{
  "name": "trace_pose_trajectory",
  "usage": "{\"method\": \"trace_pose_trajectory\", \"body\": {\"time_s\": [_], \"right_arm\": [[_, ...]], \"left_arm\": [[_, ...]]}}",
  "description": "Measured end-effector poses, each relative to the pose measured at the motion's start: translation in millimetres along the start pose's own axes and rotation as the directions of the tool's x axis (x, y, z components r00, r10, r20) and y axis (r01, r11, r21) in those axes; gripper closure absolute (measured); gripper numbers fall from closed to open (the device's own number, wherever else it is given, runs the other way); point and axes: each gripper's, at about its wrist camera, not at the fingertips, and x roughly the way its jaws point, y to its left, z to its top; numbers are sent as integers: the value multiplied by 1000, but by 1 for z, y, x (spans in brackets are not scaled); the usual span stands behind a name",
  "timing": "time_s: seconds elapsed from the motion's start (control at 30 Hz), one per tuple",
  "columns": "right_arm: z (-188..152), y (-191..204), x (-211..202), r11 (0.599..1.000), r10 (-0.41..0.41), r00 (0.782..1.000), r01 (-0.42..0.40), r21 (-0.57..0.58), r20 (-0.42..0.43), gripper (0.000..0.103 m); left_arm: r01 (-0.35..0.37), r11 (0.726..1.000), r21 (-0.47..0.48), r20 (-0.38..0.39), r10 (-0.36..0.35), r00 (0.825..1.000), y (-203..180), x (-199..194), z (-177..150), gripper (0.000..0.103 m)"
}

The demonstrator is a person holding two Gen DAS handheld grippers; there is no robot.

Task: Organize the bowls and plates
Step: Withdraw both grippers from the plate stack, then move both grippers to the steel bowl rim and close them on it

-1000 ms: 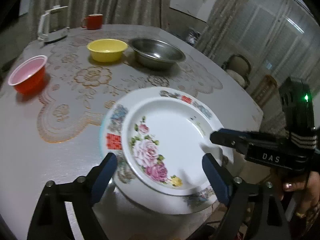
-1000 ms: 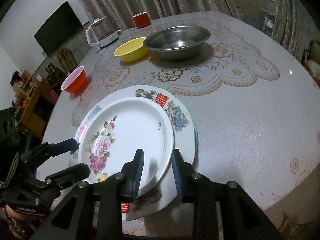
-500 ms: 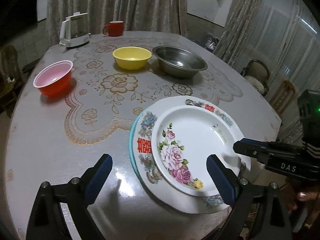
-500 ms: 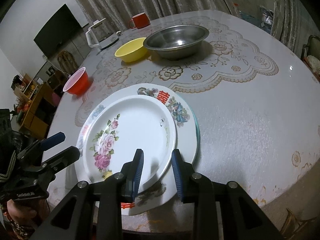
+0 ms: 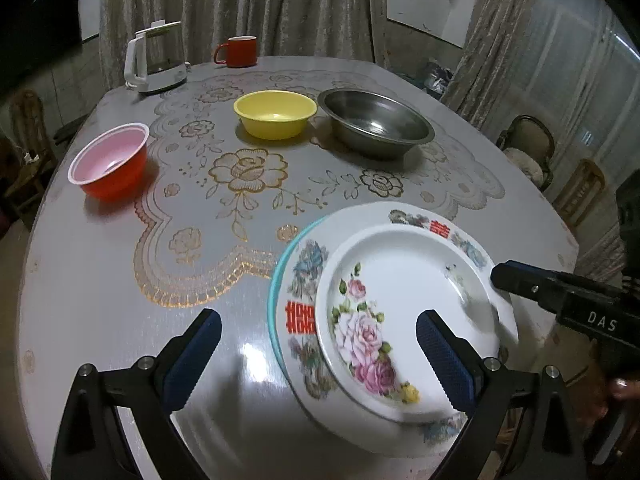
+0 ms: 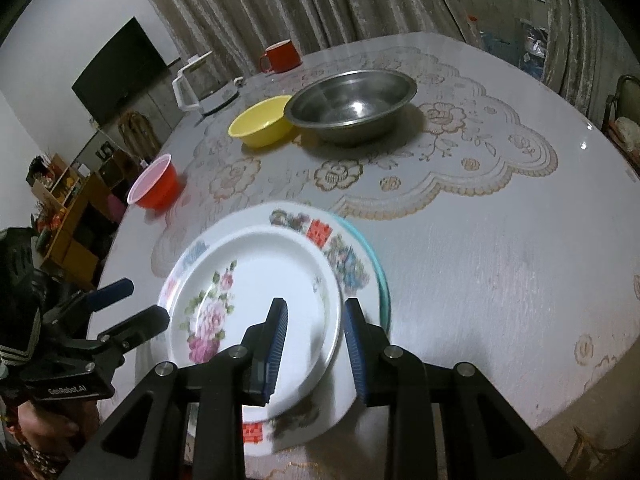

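Observation:
A white plate with pink roses [image 6: 256, 280] lies on a larger patterned plate [image 6: 344, 248] at the table's near edge. My right gripper [image 6: 316, 304] is shut on the rose plate's near rim, one finger inside the rim and one outside. Its finger [image 5: 520, 280] shows over that rim in the left wrist view. My left gripper [image 6: 142, 300] hangs just left of the plates, clear of them; its jaws are opening, with nothing held between the pads [image 5: 192, 360]. A yellow bowl [image 5: 275, 114], a steel bowl [image 5: 376, 124] and a red bowl [image 5: 110, 160] stand farther back.
A white kettle [image 5: 154, 58] and a red mug [image 5: 238, 51] stand at the table's far edge. Chairs [image 5: 528, 148] are beyond the right side. A lace-patterned cloth [image 5: 248, 168] covers the table's middle. A hand [image 6: 44, 436] holds the left gripper.
My left gripper has drawn back to the left off the plates, tilted up, and its jaws have spread wider. The right gripper has stayed on the rose plate's rim.

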Motion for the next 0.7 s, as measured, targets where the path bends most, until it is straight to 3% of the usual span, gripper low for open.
{"method": "trace_pose_trajectory", "body": {"time_s": [0.7], "right_arm": [[38,-34,26,999,18,1000,-19,44,14,72]], "left_arm": [[22,1000,-3,-55,-22,998,-10,34,41,4]]}}
